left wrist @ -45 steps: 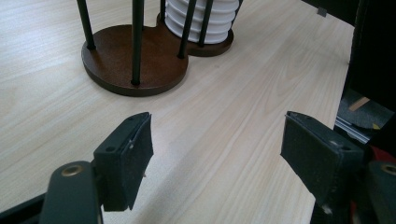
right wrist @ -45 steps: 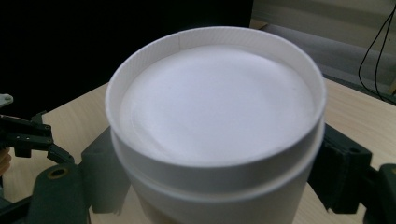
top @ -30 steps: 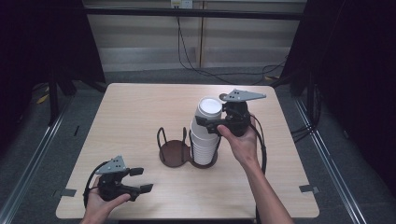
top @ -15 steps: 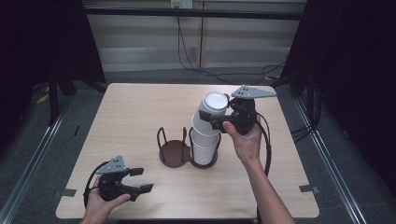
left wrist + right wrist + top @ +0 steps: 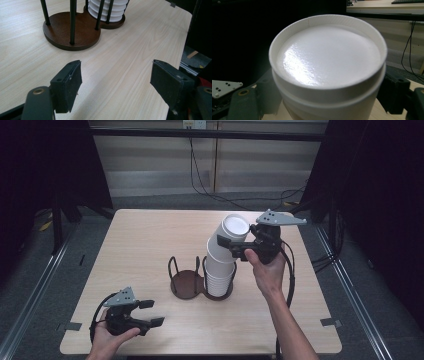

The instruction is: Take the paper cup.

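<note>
High view: right hand-held gripper (image 5: pixel 231 248) squeezes the top cups (image 5: pixel 227 240), tipped sideways above the stack (image 5: pixel 218 281); left one (image 5: pixel 152 313) gapes empty.

1. My left gripper (image 5: pixel 150 312) is black, topped by a grey three-cornered plate (image 5: pixel 121 297) dotted with small holes.
2. Its flat black pads (image 5: pixel 72 83) sit on arms, each with a brass-ringed screw hole.
3. My right gripper (image 5: pixel 231 246) is black too, under a bigger grey plate.
4. A black cable (image 5: pixel 291 275) loops from it.
5. My forearms are bare, without sleeves.
</note>
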{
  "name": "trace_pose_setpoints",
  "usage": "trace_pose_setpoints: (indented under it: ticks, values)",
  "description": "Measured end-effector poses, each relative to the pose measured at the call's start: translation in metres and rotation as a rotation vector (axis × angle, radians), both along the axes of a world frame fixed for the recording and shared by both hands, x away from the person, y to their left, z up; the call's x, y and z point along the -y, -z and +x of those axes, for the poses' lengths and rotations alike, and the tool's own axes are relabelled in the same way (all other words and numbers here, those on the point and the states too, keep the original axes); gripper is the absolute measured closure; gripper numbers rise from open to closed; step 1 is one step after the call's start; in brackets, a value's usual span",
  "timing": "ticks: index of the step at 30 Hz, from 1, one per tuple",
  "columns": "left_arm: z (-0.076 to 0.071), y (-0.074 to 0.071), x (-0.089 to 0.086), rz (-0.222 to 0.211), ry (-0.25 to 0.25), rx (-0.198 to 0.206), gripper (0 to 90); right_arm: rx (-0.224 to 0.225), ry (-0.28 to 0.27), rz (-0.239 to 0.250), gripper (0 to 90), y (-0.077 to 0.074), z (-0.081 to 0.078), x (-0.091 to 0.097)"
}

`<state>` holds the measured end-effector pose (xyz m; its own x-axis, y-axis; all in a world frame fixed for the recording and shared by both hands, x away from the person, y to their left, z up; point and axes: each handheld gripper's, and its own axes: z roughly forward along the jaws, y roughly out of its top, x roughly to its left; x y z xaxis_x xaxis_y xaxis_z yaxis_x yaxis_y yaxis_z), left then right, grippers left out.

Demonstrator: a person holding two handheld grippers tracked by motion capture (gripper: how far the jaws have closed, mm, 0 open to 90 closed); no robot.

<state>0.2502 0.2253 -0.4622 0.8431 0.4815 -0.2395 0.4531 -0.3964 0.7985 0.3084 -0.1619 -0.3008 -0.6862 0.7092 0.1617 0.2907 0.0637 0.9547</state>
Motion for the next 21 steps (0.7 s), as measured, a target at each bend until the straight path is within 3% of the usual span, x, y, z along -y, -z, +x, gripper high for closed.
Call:
trace_pose_setpoints:
  ticks: [21]
  values:
    - [0.000,0.000,0.000,-0.007,-0.001,-0.005,24.8,0.046,-0.014,0.057,20.6,-0.015,-0.008,0.005]
